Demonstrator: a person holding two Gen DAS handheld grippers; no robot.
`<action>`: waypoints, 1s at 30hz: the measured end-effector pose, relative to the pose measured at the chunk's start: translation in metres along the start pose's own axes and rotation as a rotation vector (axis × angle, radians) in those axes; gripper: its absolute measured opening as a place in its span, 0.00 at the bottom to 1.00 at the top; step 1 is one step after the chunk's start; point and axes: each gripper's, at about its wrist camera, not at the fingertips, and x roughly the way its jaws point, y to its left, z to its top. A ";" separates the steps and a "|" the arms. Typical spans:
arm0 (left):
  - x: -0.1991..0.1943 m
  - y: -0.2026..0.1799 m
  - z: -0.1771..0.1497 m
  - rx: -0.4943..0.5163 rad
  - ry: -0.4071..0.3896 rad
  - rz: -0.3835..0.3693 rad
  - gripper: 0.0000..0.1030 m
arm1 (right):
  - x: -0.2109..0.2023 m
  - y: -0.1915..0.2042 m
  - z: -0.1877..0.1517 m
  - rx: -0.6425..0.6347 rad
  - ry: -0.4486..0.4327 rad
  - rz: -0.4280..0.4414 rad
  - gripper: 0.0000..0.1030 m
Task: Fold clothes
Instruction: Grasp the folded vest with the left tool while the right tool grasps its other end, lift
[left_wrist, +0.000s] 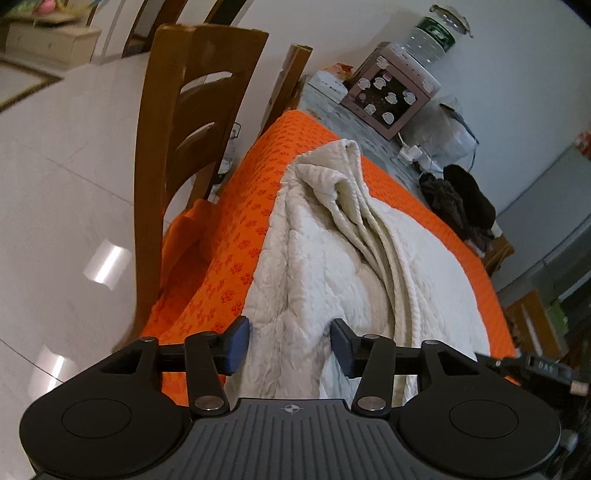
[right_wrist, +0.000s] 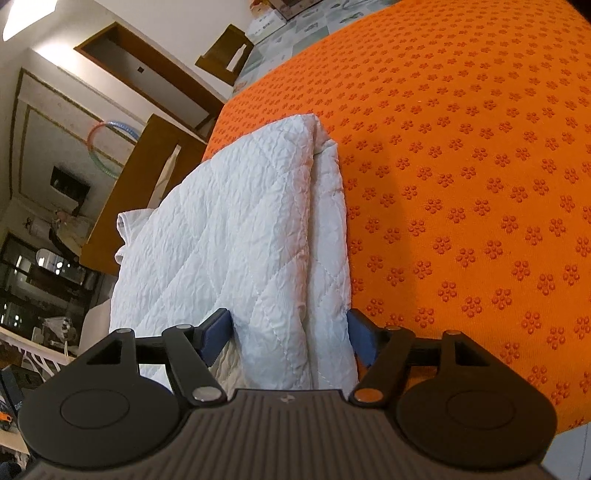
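A white quilted garment (left_wrist: 317, 258) lies bunched in long folds on the orange flower-print cloth (left_wrist: 236, 236) that covers the table. My left gripper (left_wrist: 290, 334) stands over its near end, open, with a ridge of the fabric lying loose between the blue pads (left_wrist: 238, 338). In the right wrist view the same garment (right_wrist: 240, 229) shows as a flat folded stack with a neat far corner. My right gripper (right_wrist: 288, 332) straddles the stack's near edge, open, and the layers sit between the wide-set fingers (right_wrist: 214, 330) without being pinched.
A wooden chair (left_wrist: 173, 147) stands against the table's left side. At the far end sit a pink box with stickers (left_wrist: 391, 99), a water jug (left_wrist: 432, 37), cables and a dark bundle (left_wrist: 458, 199). Bare orange cloth (right_wrist: 480, 184) stretches right of the garment.
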 end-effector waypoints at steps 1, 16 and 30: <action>0.002 0.002 0.002 -0.013 0.003 -0.006 0.54 | 0.000 0.000 -0.001 0.002 -0.005 -0.001 0.73; 0.002 -0.004 0.023 -0.103 0.002 -0.057 0.16 | -0.022 0.011 -0.004 0.117 -0.113 0.121 0.23; 0.006 -0.059 0.084 -0.163 -0.119 -0.136 0.15 | -0.053 0.049 0.097 -0.011 -0.216 0.224 0.20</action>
